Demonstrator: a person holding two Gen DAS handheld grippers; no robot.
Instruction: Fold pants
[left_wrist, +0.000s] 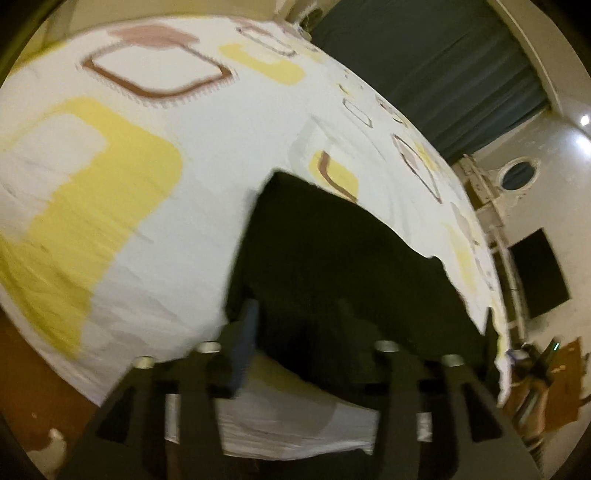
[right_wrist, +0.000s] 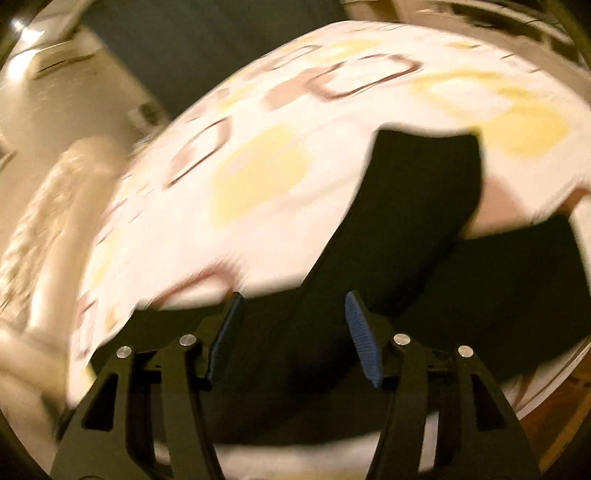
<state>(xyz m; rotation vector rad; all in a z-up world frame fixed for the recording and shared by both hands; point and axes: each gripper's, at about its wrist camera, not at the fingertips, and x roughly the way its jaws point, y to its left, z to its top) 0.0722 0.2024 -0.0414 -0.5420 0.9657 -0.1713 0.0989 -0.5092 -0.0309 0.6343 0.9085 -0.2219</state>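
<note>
in the right wrist view the right gripper (right_wrist: 293, 306) sits nearest, its blue ribbed pads (right_wrist: 360, 332) spread wide with nothing between them, poised just over the black pants (right_wrist: 406, 229). in the left wrist view the left gripper (left_wrist: 295, 314) is also parted, its blue left pad (left_wrist: 245, 343) clear against the dark cloth; the other finger is lost in the black, so i cannot tell whether it touches the fabric. the pants lie on the bed sheet (left_wrist: 207, 147), white with yellow and brown shapes, close to the bed's near edge. one leg runs away across the sheet to a straight hem; another dark part spreads sideways along the near edge. beyond the pants the sheet is open. past the bed's far side hangs a dark curtain (left_wrist: 424, 55), with a pale wall (left_wrist: 565, 177) beside it. both views are blurred.
</note>
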